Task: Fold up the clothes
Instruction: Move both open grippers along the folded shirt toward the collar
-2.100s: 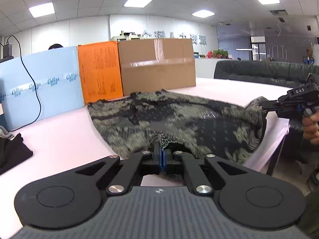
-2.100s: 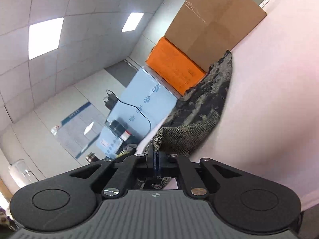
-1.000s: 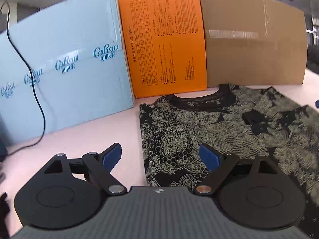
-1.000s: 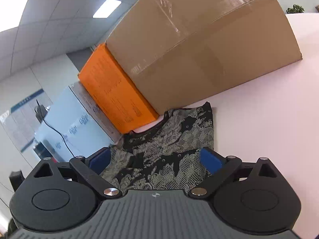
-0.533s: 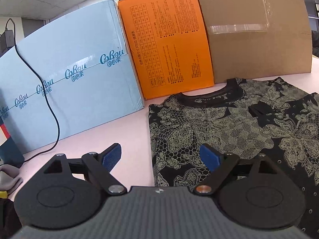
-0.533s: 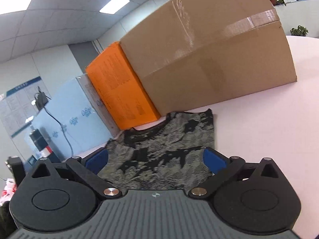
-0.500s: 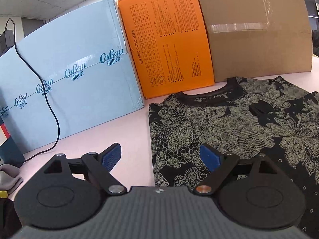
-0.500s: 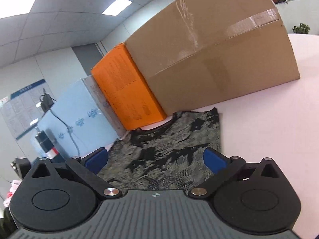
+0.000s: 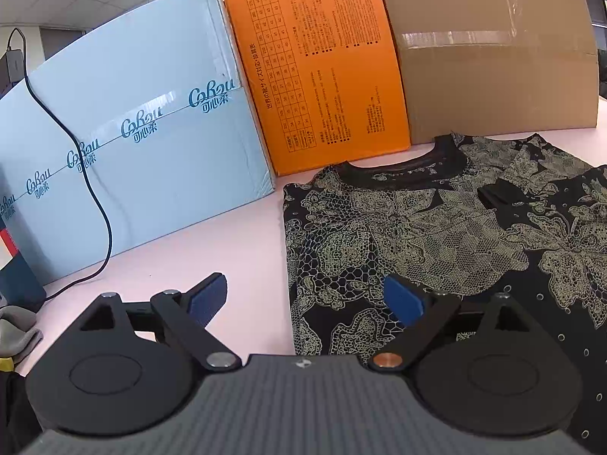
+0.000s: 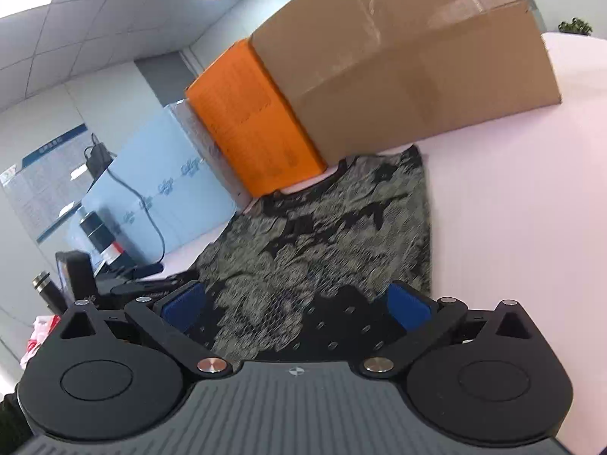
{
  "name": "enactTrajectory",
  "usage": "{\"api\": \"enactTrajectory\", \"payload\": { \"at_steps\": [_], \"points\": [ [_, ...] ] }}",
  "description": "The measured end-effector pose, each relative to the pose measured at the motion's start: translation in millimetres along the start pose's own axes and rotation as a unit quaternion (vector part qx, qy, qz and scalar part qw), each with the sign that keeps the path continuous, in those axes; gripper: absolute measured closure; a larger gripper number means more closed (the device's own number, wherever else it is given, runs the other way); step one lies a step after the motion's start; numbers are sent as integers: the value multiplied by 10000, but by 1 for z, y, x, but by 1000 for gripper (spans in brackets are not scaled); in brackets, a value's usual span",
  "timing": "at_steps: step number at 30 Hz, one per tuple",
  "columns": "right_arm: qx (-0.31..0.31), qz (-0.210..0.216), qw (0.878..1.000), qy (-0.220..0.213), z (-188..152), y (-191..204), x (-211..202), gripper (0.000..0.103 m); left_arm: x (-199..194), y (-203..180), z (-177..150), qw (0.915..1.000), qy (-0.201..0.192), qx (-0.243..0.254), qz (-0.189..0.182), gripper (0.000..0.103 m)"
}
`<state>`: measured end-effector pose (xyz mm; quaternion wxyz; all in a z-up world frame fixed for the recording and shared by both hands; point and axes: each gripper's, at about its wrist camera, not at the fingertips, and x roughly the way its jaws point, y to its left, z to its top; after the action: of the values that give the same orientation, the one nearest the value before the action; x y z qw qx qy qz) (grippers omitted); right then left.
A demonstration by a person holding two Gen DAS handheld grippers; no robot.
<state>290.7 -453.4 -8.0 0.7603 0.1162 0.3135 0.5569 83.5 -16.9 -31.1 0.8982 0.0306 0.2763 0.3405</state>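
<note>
A black top with a beige lace print (image 9: pixel 436 235) lies flat on the pink table (image 9: pixel 197 250), its neckline toward the boxes. It also shows in the right wrist view (image 10: pixel 322 250). My left gripper (image 9: pixel 305 297) is open and empty, hovering over the garment's left edge. My right gripper (image 10: pixel 296 301) is open and empty, above the garment's near part, close to its right edge. The left gripper's body shows dimly at the left of the right wrist view.
A light blue box (image 9: pixel 132 132), an orange box (image 9: pixel 322 76) and a brown cardboard box (image 9: pixel 493 64) stand in a row behind the garment. A black cable (image 9: pixel 91 189) hangs over the blue box. Grey cloth (image 9: pixel 17 326) lies at far left.
Two seconds ago both grippers were shut on the garment's edges; they have since opened and let it go, and it now lies flat. Both grippers have since drawn back slightly.
</note>
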Motion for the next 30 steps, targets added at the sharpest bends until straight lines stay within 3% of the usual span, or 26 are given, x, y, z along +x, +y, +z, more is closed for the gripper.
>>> {"api": "enactTrajectory", "payload": {
  "at_steps": [4,5,7,10,14,17,21,24,30],
  "points": [
    [588,-761,9953,-141,19,-42,0,0,-4,10,4,9999,-76,-120,-49,14],
    [843,-742,9937,-49,19,-57,2,0,-7,17,6,9997,-111,-223,-70,14],
    [1096,-299,9930,-320,14,-73,-3,0,-11,35,8,9977,-141,-621,-222,13],
    [1049,-77,9938,-347,10,-74,-8,0,-12,66,13,9895,-19,-1277,-672,11],
    [669,203,9973,217,3,-53,-7,0,-32,95,2,9795,149,-1569,-1251,10],
    [392,332,9966,640,-6,-35,-10,0,-47,100,-18,9652,528,-1663,-1948,10],
    [660,581,9912,987,-14,-26,-21,0,-64,93,-40,9612,883,-1532,-2117,10],
    [773,879,9848,1284,-20,-22,-29,0,-70,92,-49,9529,1008,-1619,-2357,8],
    [822,968,9842,1233,-23,-16,-23,0,-73,72,-46,9578,972,-1337,-2351,0]
  ]
}}
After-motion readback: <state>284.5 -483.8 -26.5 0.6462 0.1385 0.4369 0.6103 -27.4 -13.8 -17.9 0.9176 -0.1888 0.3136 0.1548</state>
